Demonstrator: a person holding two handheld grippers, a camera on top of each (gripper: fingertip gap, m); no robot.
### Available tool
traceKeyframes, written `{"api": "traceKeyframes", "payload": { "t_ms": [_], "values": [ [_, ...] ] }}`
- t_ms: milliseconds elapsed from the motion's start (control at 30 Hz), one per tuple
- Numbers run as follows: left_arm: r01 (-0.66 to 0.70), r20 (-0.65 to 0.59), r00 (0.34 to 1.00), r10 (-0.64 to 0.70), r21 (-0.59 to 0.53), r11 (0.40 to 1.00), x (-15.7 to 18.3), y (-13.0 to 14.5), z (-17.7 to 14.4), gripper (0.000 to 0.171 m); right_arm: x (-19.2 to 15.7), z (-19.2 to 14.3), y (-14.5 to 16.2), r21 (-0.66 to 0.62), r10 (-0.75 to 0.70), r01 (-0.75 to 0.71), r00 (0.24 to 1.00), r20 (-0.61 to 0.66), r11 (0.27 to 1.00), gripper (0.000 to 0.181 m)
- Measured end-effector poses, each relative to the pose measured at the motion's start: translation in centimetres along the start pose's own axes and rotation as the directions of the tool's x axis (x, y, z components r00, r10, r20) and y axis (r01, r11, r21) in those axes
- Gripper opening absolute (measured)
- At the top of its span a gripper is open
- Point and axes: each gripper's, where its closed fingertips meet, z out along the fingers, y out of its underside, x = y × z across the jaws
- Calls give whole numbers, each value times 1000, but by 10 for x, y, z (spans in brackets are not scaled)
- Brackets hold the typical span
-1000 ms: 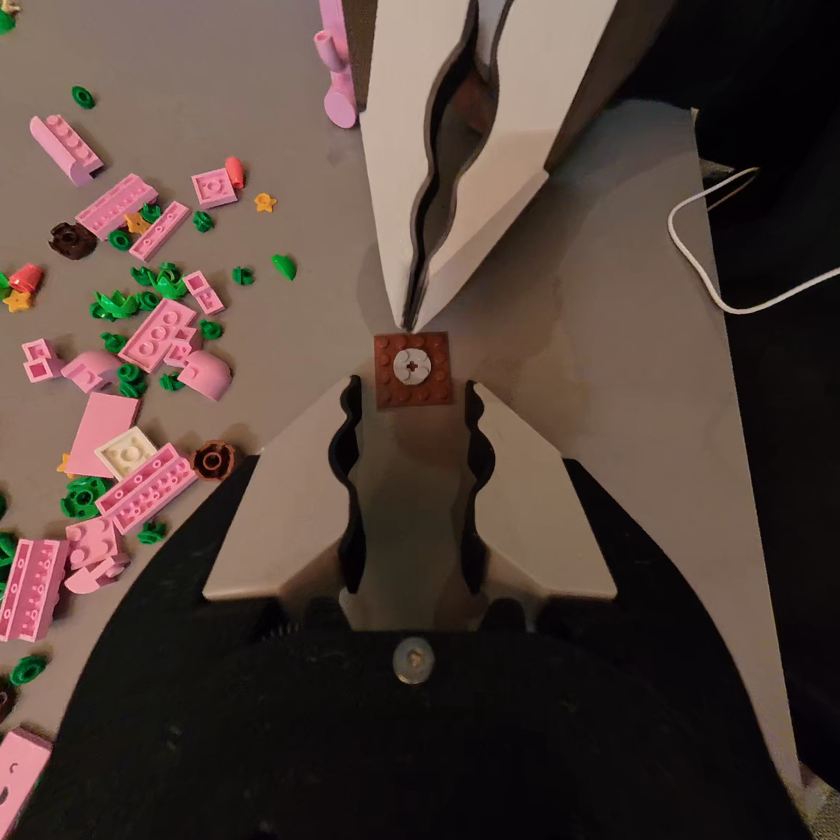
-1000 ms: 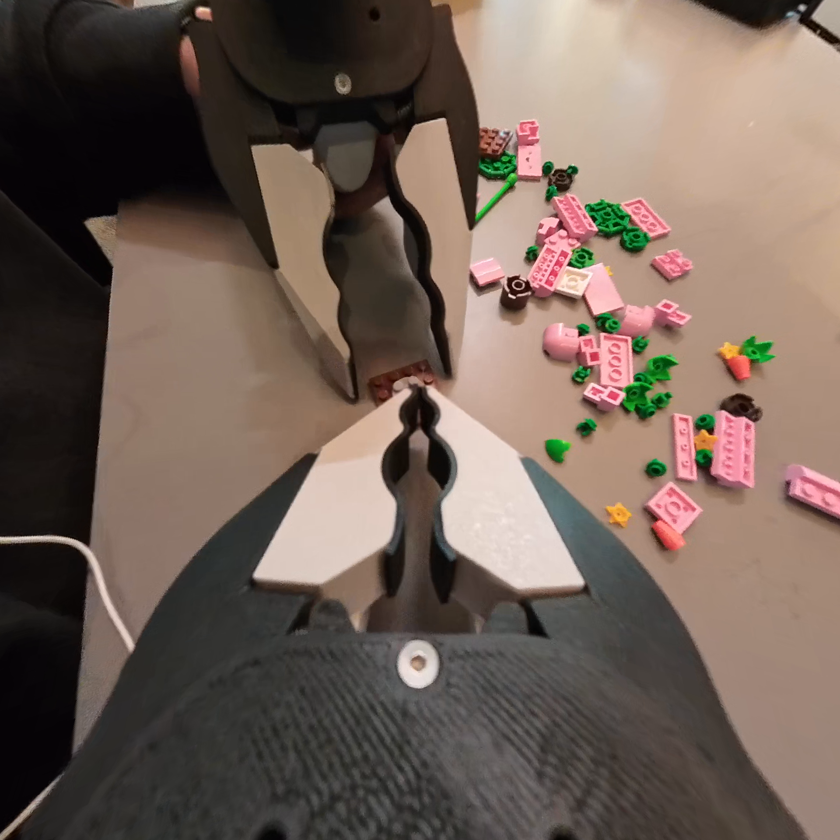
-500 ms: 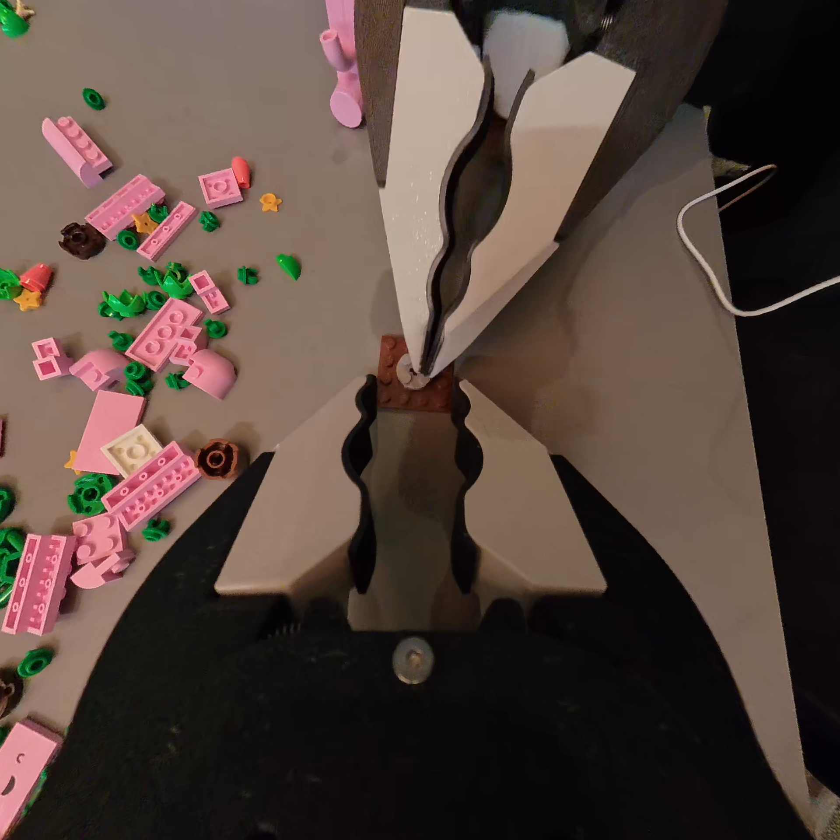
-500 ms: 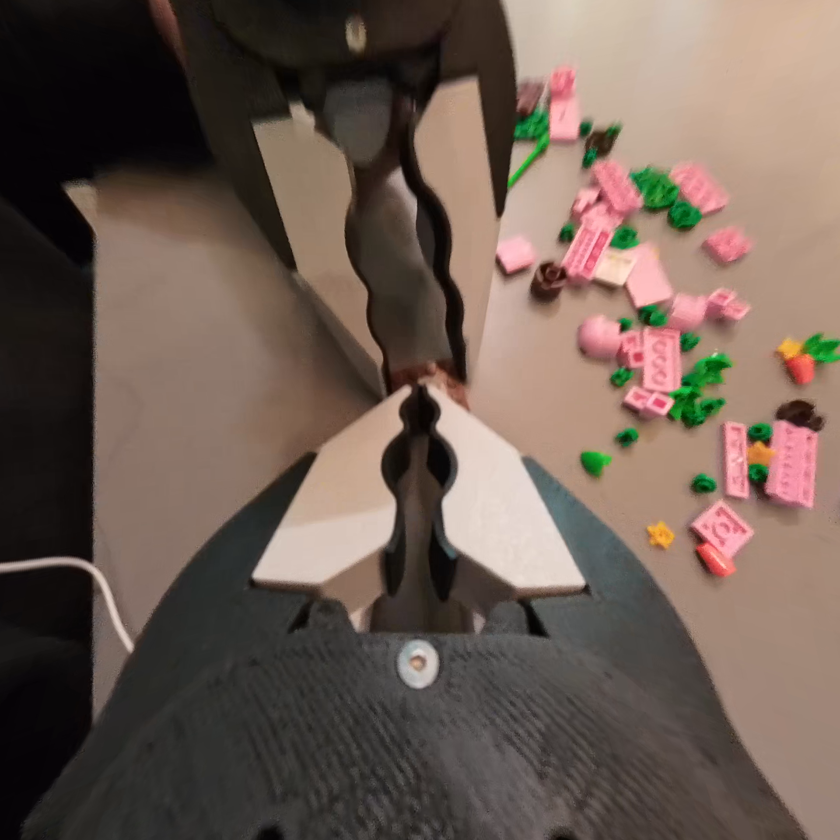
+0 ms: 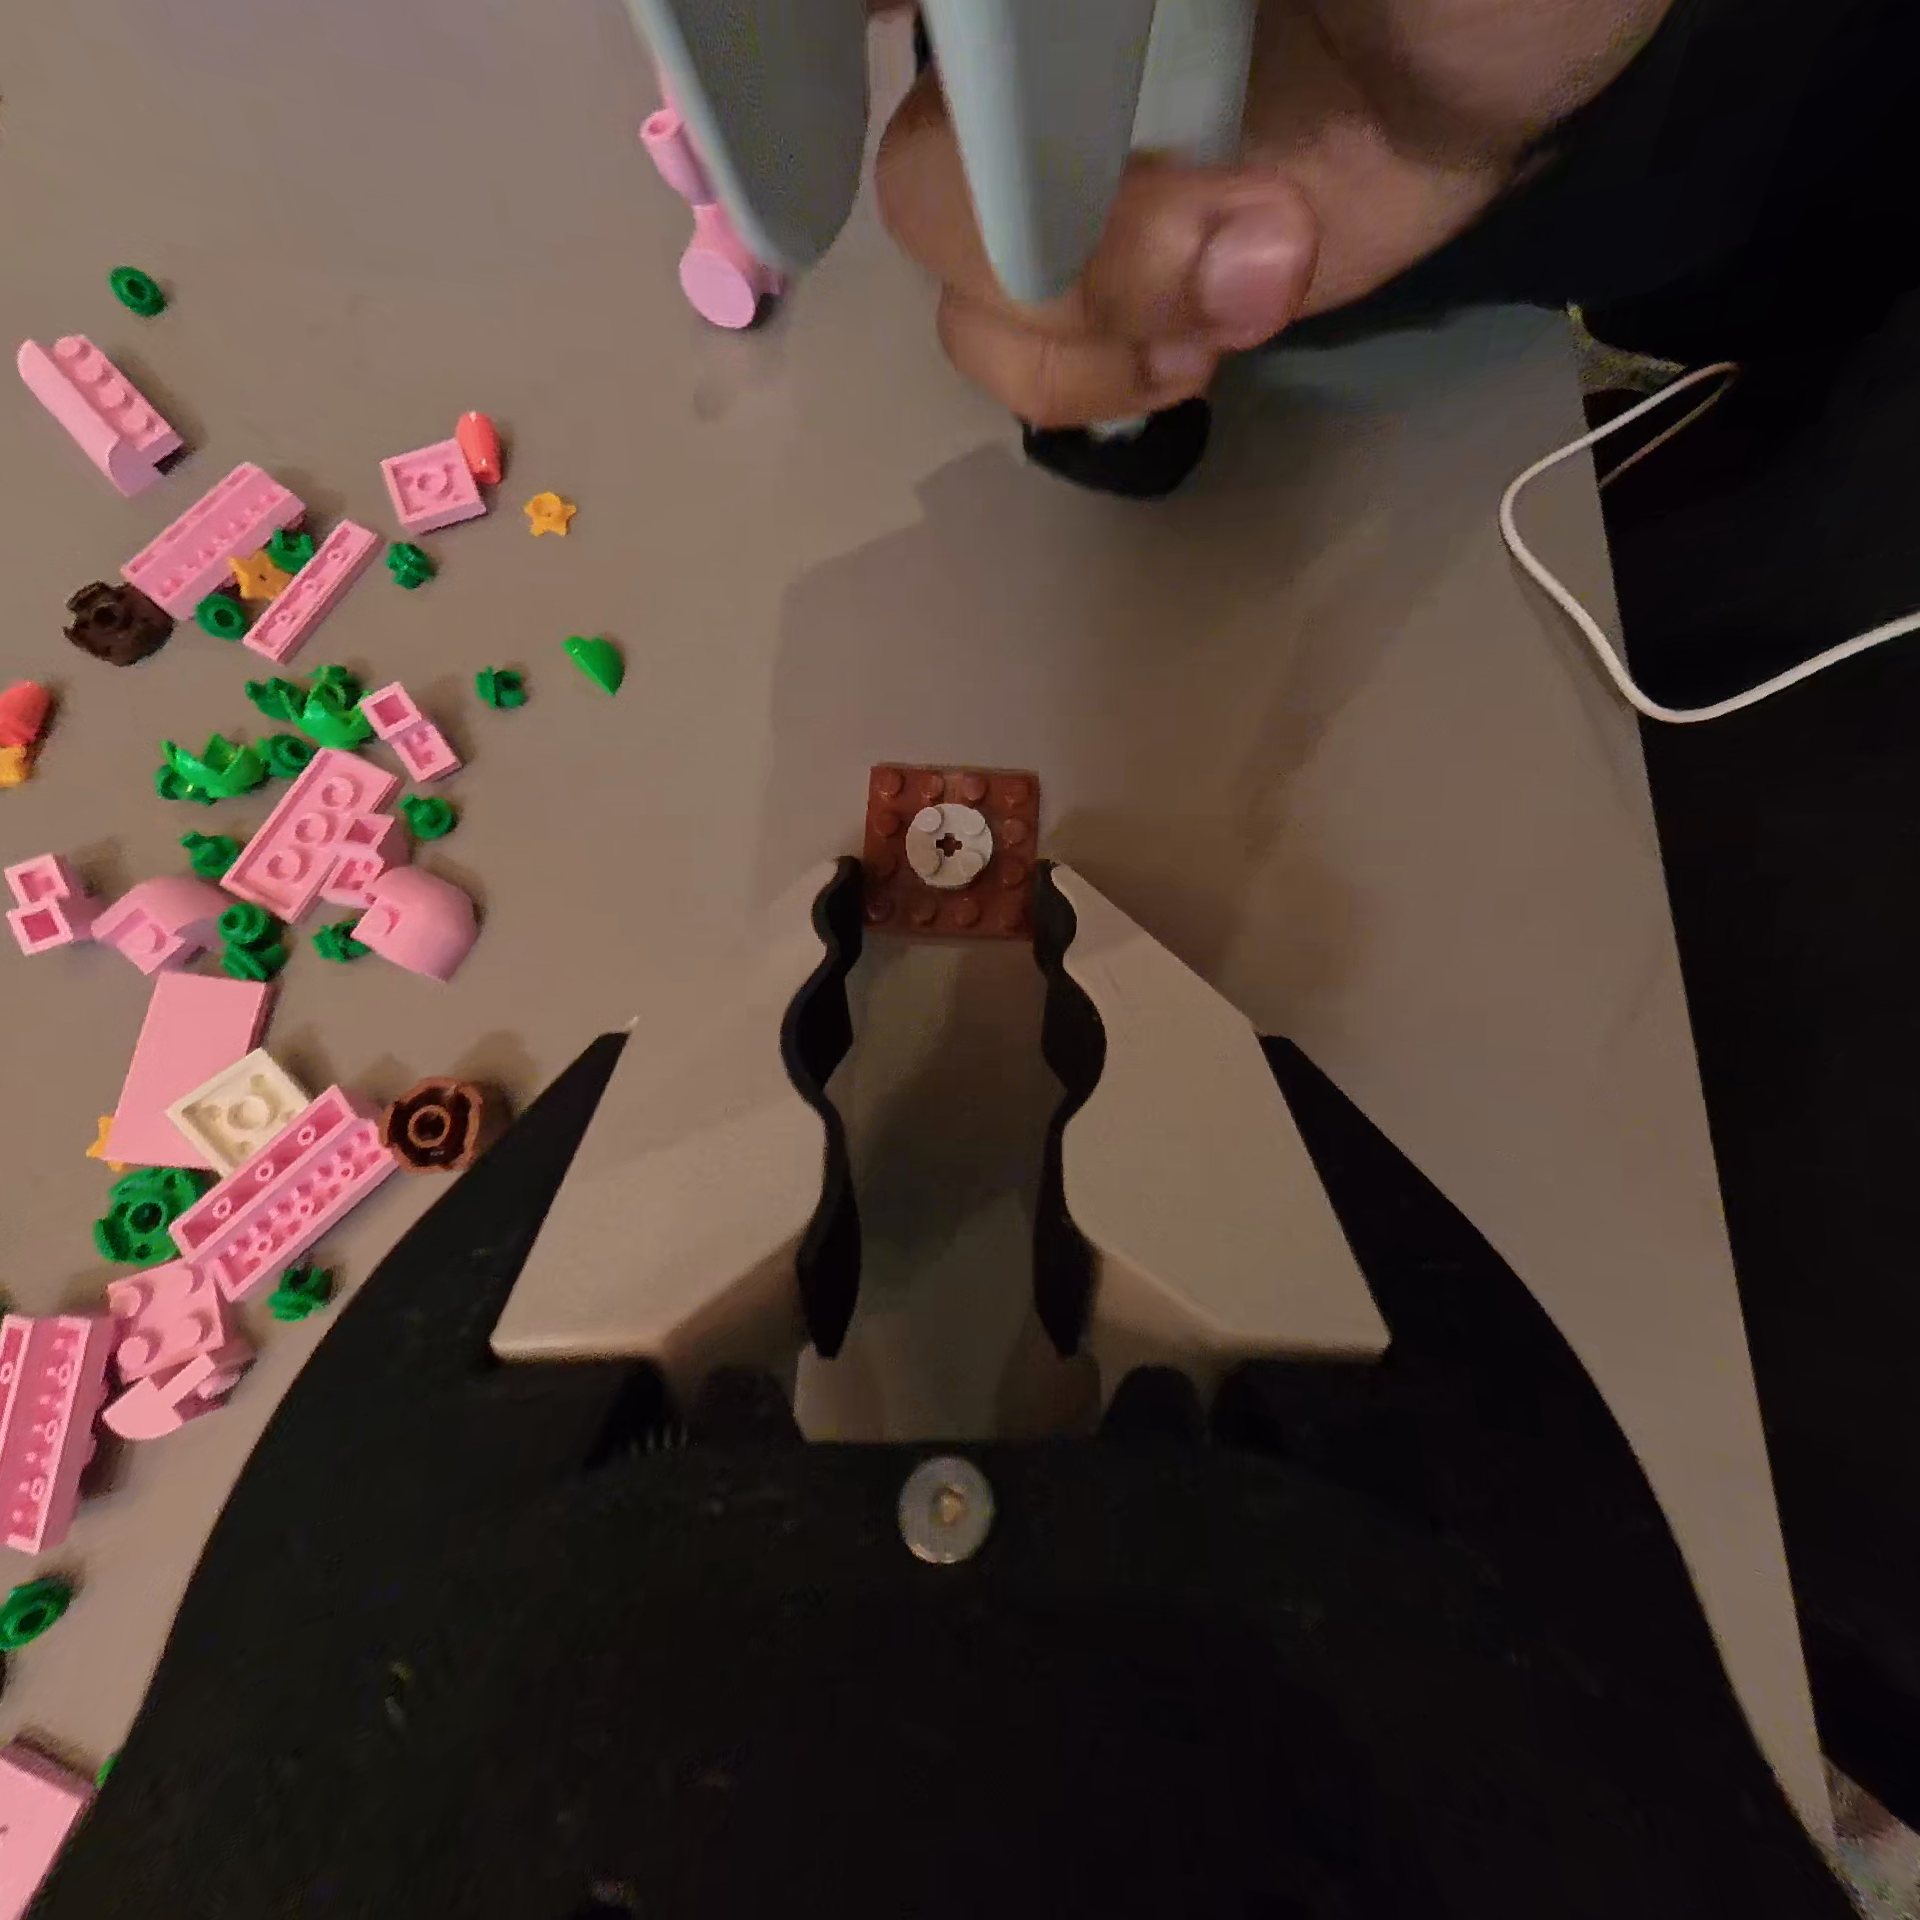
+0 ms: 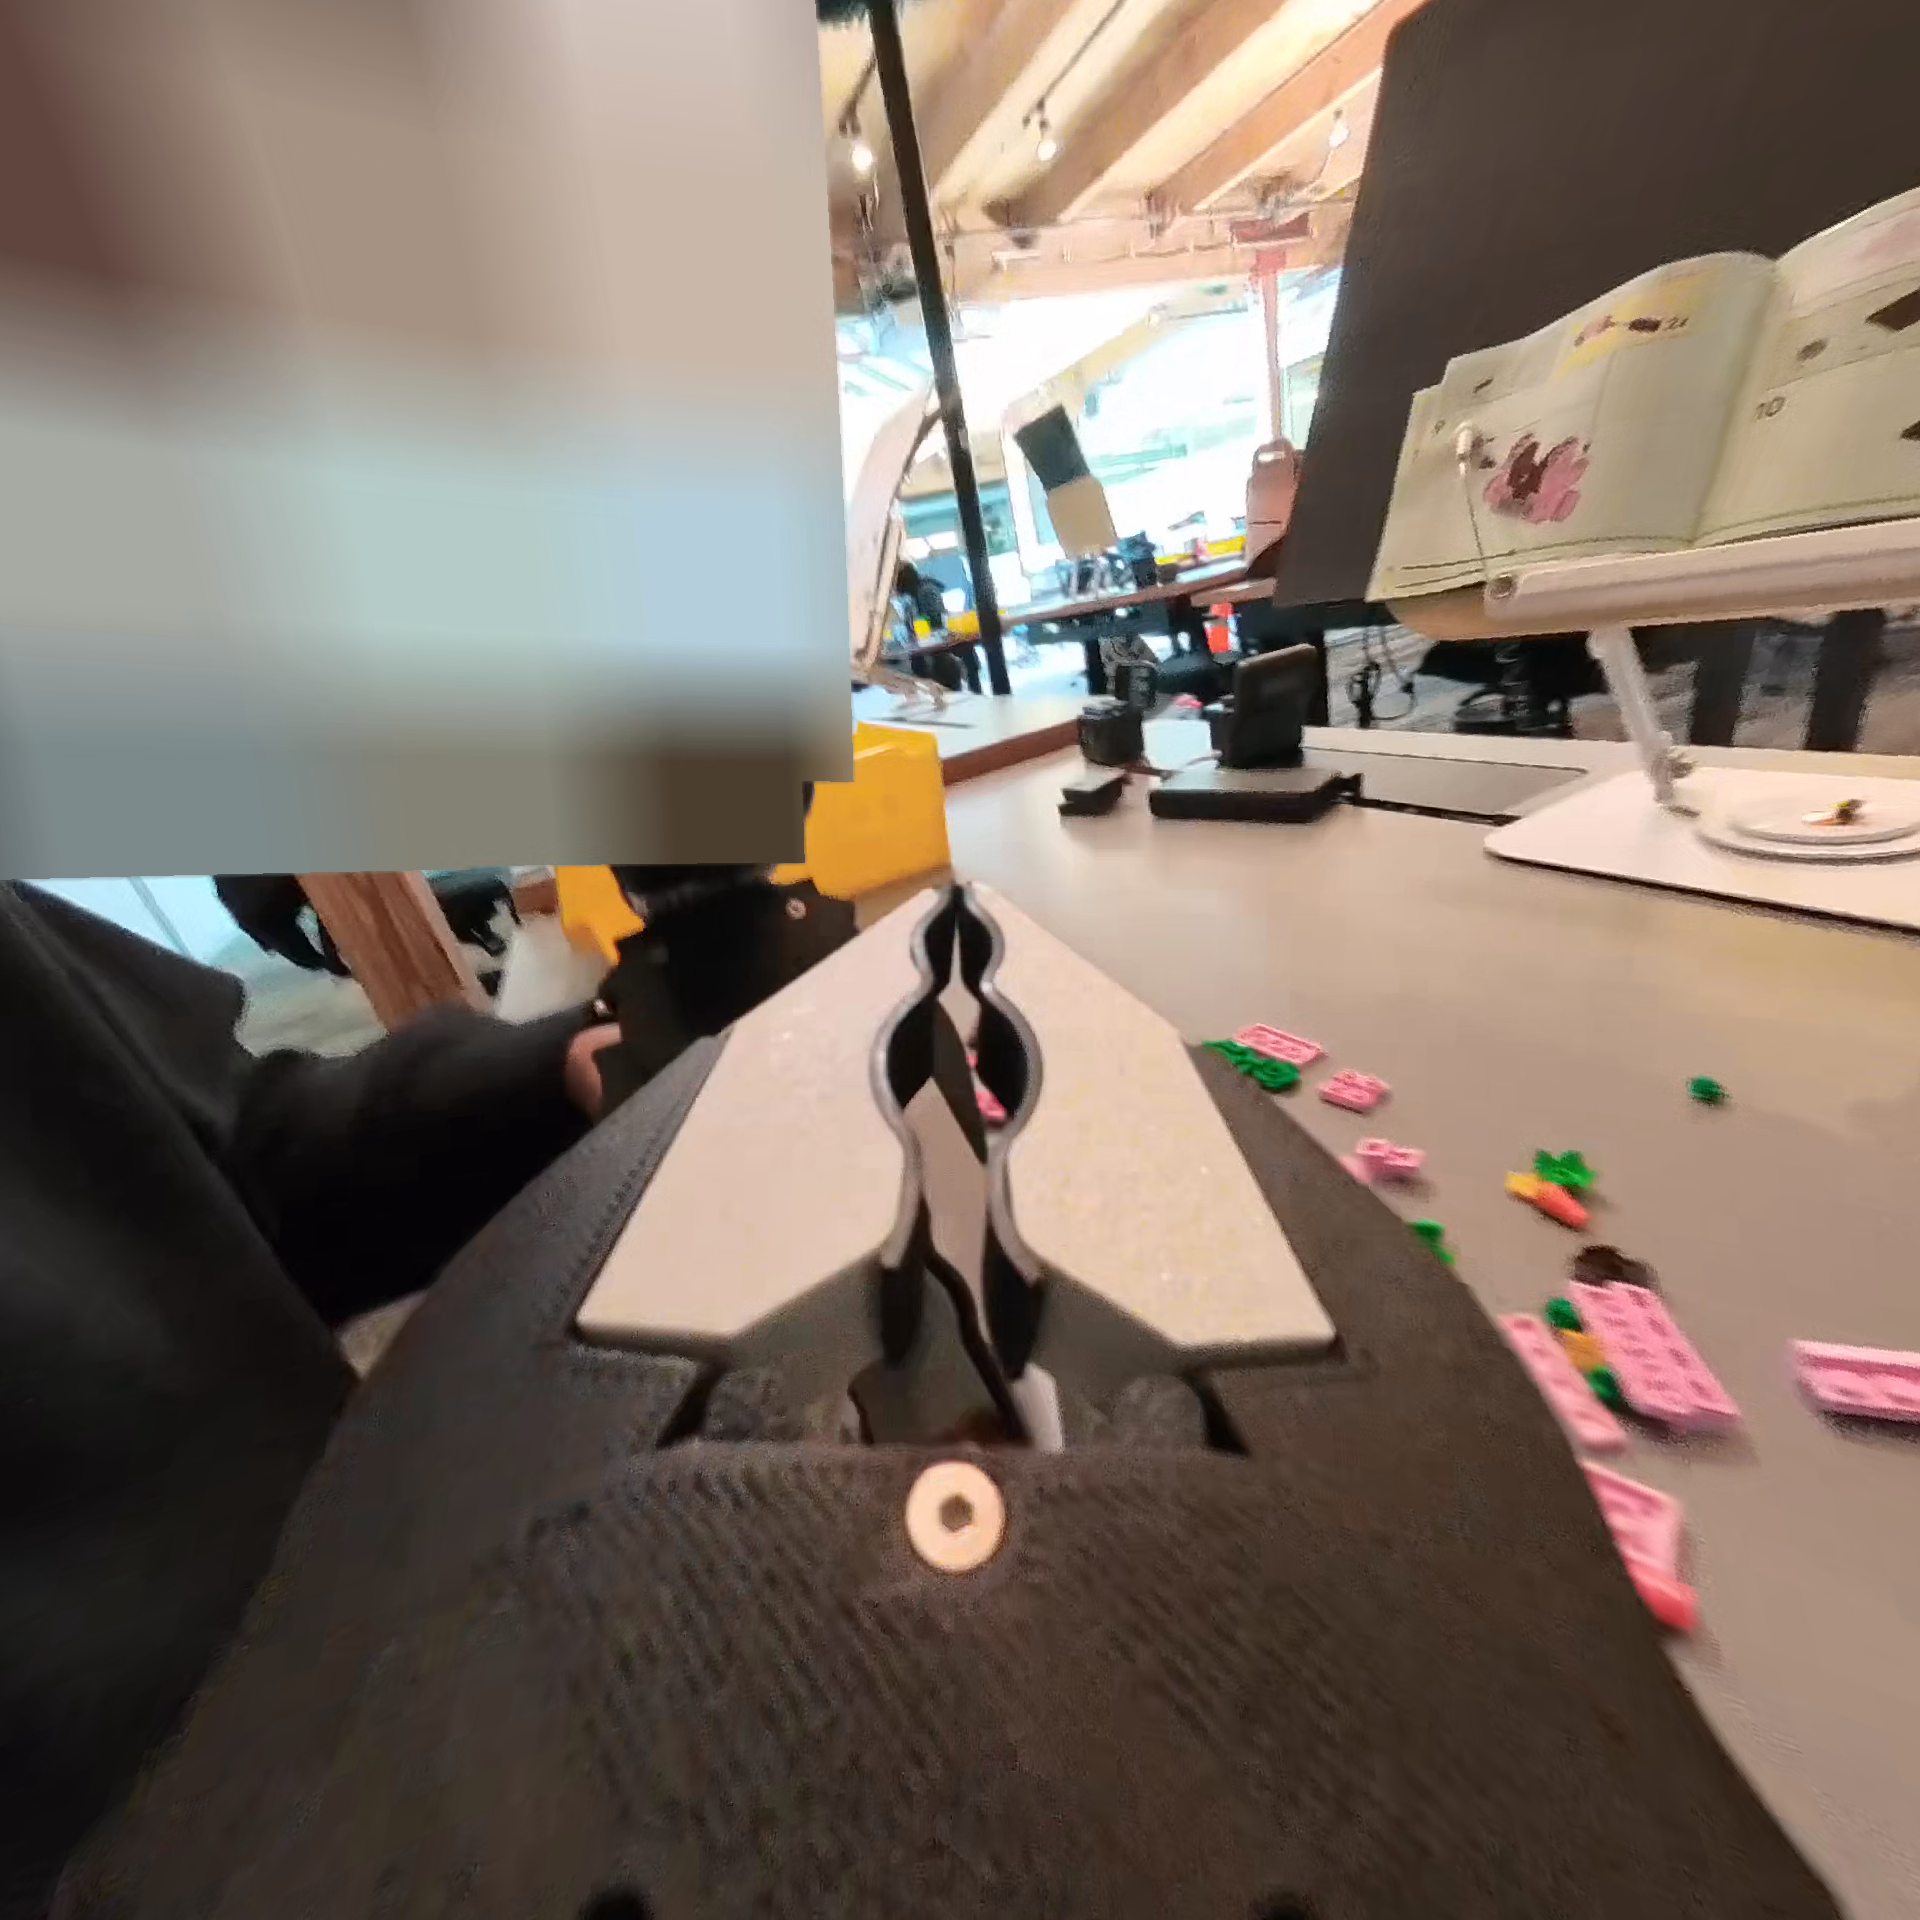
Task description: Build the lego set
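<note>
A brown square plate (image 5: 992, 906) with a grey round piece (image 5: 948, 846) on its middle lies on the grey table (image 5: 1299, 831). In the left wrist view my left gripper (image 5: 948, 878) has its two fingertips against the plate's left and right sides. My right gripper (image 6: 958, 899) is shut and empty. It is raised off the table and points out across the room. In the left wrist view only its grey handle and the hand (image 5: 1195, 260) that holds it show, at the top.
Loose pink, green and brown pieces (image 5: 301, 831) lie scattered left of the plate; they also show in the right wrist view (image 6: 1652, 1361). A white cable (image 5: 1558, 582) hangs off the table's right edge. An open instruction booklet (image 6: 1662, 416) stands on a white stand.
My left gripper closed in onto the sides of the brown plate. My right gripper pressed down on the grey round piece, then lifted up and away, tilting to face the room.
</note>
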Motion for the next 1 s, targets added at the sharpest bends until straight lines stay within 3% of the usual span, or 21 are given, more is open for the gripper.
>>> {"api": "traceKeyframes", "payload": {
  "t_ms": [200,367,567,733,867,1000],
  "values": [
    [-38,-7,999,38,37,999,8,-7,-1,38,4,12,-5,76,111,-112,994,9,991,0],
    [-12,30,1000,8,138,990,-7,-9,-29,38,12,19,-5,119,147,-144,989,-20,982,0],
    [124,155,973,-171,274,954,-52,-2,-71,27,15,37,-8,139,28,-7,988,-149,990,0],
    [218,156,938,-309,428,877,-70,-10,-96,35,2,58,-2,78,-171,189,966,-193,979,0],
    [241,143,929,-341,465,852,-73,-10,-104,35,-11,70,2,61,-216,229,962,-168,972,0],
    [238,161,924,-347,467,851,-75,-8,-107,35,-6,78,30,-62,-226,219,962,-151,974,0]
  ]
}}
